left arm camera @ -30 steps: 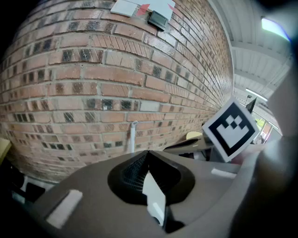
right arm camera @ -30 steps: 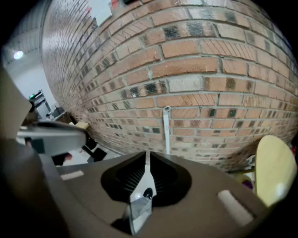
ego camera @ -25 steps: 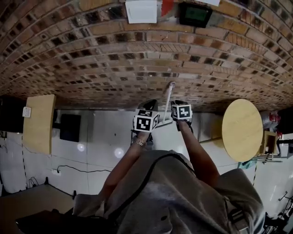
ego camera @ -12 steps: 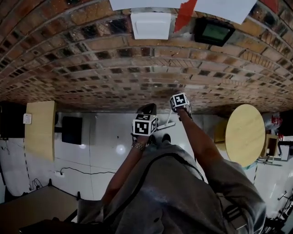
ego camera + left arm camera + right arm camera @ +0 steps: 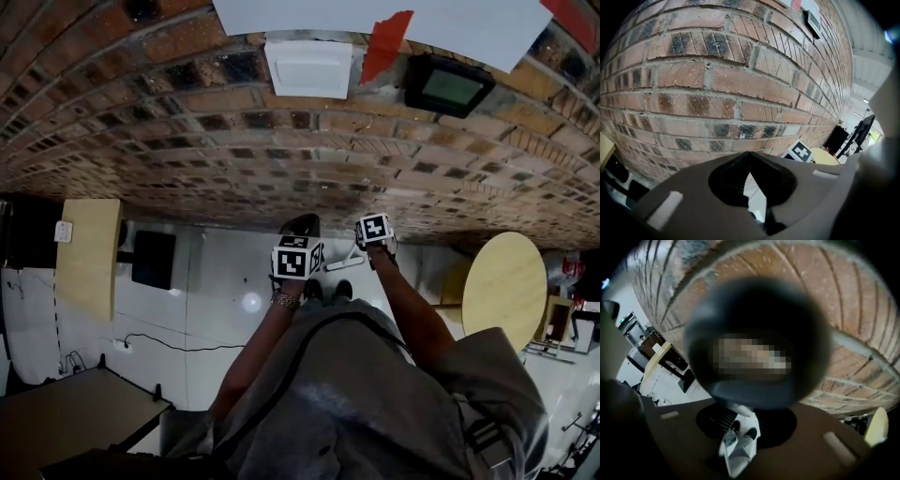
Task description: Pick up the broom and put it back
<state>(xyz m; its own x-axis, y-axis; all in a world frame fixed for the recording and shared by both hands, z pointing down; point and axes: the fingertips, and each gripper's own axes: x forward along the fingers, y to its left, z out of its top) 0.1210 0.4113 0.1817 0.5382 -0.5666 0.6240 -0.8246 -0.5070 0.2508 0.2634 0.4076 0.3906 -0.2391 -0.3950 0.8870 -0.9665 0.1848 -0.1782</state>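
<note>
White-headed broom [image 5: 340,263] seems set against far red brick wall [image 5: 281,159]; left gripper [image 5: 301,234] closed, empty; right gripper [image 5: 373,234] closing, empty.

Less of the broom [image 5: 341,265] in sight, more of the brick wall [image 5: 187,159].
Earlier a long white pole rising against the bricks, it now shows only as a short stub beside the right hand-held gripper [image 5: 739,422], whose jaws are closing with just floor [image 5: 216,281] and shoes [image 5: 321,290] seen through their gap. The white box [image 5: 309,67] and screen [image 5: 448,86] sit lower and larger.
</note>
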